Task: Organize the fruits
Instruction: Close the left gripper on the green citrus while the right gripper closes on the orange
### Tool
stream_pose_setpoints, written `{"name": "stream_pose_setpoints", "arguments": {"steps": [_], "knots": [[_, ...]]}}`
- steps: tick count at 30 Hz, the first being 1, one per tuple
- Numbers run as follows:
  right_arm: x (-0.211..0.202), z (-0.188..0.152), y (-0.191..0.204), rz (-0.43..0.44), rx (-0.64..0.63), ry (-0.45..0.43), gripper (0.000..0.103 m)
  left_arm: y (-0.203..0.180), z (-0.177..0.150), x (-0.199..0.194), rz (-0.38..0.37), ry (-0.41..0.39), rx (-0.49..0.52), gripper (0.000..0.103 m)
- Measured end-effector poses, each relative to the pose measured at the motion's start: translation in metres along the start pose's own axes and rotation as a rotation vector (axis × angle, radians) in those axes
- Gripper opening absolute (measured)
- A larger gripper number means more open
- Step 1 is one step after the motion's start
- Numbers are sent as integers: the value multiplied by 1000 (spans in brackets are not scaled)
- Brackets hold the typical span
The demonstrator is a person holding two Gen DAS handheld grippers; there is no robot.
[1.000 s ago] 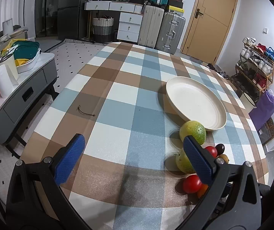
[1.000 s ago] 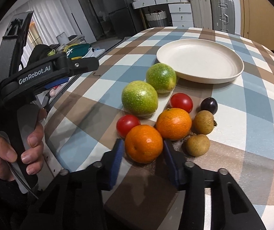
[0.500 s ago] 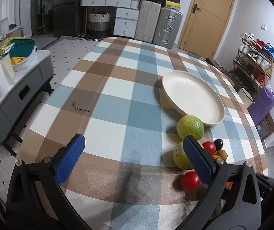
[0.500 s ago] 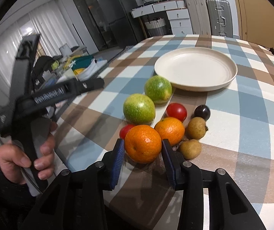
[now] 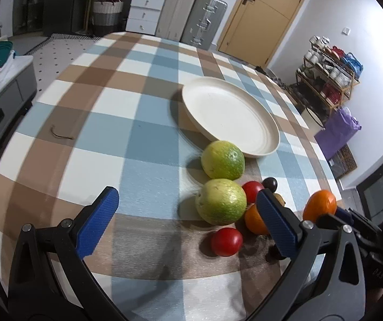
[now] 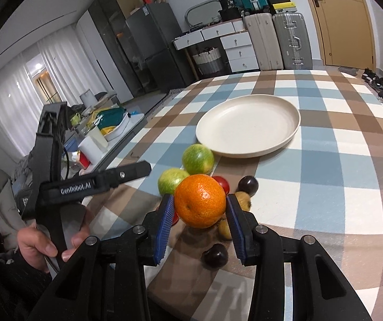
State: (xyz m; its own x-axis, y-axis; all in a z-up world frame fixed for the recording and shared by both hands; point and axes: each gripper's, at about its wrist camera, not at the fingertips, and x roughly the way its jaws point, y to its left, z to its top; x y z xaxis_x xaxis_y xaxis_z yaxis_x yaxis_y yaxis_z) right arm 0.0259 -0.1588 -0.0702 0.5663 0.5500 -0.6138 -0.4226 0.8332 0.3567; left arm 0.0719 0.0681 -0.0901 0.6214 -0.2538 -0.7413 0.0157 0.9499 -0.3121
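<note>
Blue pads of our left gripper (image 5: 188, 222) stand wide apart with nothing between them, low over the checked tablecloth (image 5: 138, 144) just left of the fruit pile. Moving right, 2 green fruits (image 5: 221, 205), 2 red ones (image 5: 226, 241) and another orange crowd together; we judge a careless sweep could send them rolling toward the table edge. Our right gripper (image 6: 200, 218) is clamped on the orange (image 6: 200, 201), lifted clear above the pile. The fruit is round, glossy and dimpled, caught only at its 2 sides, so we think a jolt might let it slip. Further right, the cream plate (image 6: 293, 131) sits empty.
</note>
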Motion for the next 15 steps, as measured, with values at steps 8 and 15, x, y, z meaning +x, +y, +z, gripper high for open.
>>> {"name": "stream_pose_setpoints", "arguments": {"steps": [8, 15], "knots": [[4, 1, -14, 19, 31, 7, 40, -7, 3, 25, -15, 59, 12, 102], [8, 0, -27, 20, 59, 9, 40, -8, 5, 43, 3, 102, 20, 100]]}}
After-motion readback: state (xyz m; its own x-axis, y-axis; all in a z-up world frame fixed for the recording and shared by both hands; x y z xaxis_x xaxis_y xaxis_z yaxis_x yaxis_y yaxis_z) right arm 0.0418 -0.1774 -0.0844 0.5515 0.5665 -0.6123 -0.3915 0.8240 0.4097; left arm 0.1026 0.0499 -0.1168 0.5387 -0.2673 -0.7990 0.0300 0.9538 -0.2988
